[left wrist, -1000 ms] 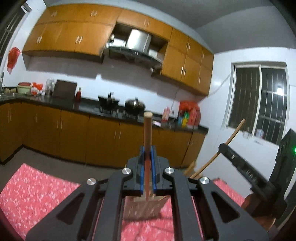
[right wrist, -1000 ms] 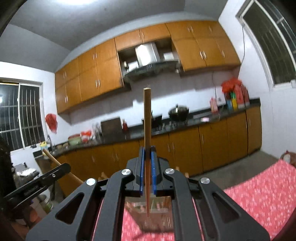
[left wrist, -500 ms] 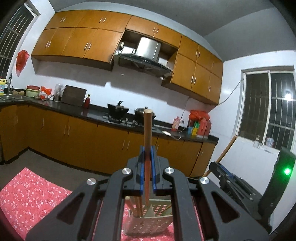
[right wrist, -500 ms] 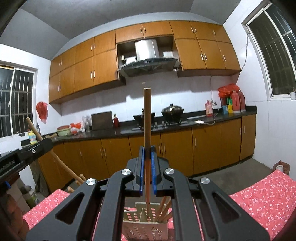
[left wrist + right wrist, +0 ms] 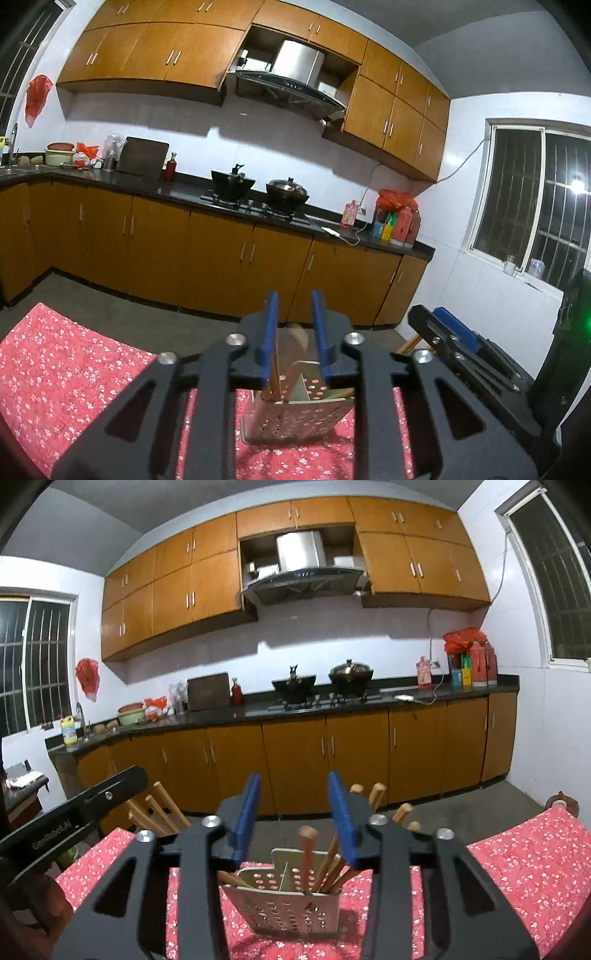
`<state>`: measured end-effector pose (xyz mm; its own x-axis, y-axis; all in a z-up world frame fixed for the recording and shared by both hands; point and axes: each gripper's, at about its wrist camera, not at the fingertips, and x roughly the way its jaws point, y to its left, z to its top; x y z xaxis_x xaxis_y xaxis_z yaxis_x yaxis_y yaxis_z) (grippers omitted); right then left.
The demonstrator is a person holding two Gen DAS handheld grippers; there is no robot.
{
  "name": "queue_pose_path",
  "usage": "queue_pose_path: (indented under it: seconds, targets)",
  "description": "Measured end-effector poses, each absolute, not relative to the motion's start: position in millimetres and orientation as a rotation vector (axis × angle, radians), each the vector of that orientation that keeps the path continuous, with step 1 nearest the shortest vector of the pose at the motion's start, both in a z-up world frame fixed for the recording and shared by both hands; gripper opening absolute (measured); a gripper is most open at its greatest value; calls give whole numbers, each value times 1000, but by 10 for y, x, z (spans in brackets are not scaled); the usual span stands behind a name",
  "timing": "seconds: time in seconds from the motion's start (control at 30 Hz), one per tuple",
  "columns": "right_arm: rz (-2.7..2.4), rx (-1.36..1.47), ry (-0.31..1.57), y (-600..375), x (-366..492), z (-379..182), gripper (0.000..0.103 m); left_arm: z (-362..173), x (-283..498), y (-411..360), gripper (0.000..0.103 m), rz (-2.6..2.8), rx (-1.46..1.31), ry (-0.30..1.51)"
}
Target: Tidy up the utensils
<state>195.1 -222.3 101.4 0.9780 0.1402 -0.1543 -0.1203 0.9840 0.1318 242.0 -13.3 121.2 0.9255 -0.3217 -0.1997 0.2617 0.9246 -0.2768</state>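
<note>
Right wrist view: utensil holder with wooden sticks, both claws opening.

We find the perforated metal holder (image 5: 284, 904) at lower centre on the red floral cloth (image 5: 517, 860), its wooden sticks (image 5: 306, 853) standing near upright and fanning to the upper right. Right gripper (image 5: 293, 816) and left gripper (image 5: 293, 332) jaws are opening, pressing nothing. Only this view shows the fan; the left wrist view shows one thin stick (image 5: 275, 373).

- The perforated holder (image 5: 291, 904) stands directly ahead, its right compartment crowded with upright chopsticks (image 5: 325, 864).
- The left gripper (image 5: 74, 823) blocks the holder's left side.
- The red cloth (image 5: 517, 853) to its right lies bare.
</note>
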Motion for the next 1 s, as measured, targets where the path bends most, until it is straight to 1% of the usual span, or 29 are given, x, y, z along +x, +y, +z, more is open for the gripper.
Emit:
queue_pose_path:
  seconds: [0.07, 0.13, 0.2, 0.23, 0.3, 0.33, 0.4, 0.43, 0.5, 0.53, 0.6, 0.77, 0.87, 1.0]
  targets:
    - [132, 132, 151, -2271, 1879, 1038, 41, 1241, 2335, -79, 29, -306, -254, 233]
    - [129, 144, 133, -2338, 1742, 1040, 46, 1238, 2216, -13, 35, -306, -254, 225]
    - [121, 147, 124, -2412, 1609, 998, 54, 1205, 2114, 43, 40, -296, -241, 227]
    - [117, 145, 125, -2436, 1555, 965, 56, 1153, 2035, 85, 42, -286, -225, 235]
    - [99, 137, 140, -2493, 1447, 852, 64, 1043, 1920, 147, 50, -261, -203, 251]
    - [90, 132, 154, -2512, 1417, 792, 66, 978, 1869, 174, 52, -247, -191, 262]
    - [71, 123, 191, -2538, 1365, 654, 72, 786, 1747, 237, 61, -204, -151, 293]
    - [62, 122, 220, -2549, 1333, 559, 75, 715, 1706, 253, 63, -189, -137, 303]
    - [54, 124, 265, -2554, 1268, 405, 83, 507, 1586, 296, 72, -145, -102, 338]
    - [50, 123, 283, -2548, 1232, 331, 85, 426, 1535, 320, 74, -129, -93, 347]
    - [39, 107, 310, -2519, 1147, 195, 93, 296, 1442, 337, 82, -99, -79, 363]
    - [25, 45, 328, -2372, 950, -6, 100, 77, 1194, 335, 94, -67, -44, 358]
    - [26, 12, 317, -2304, 848, -60, 101, 26, 1064, 285, 98, -68, -14, 343]
    - [30, -17, 315, -2217, 734, -111, 101, -53, 910, 194, 99, -80, 16, 333]
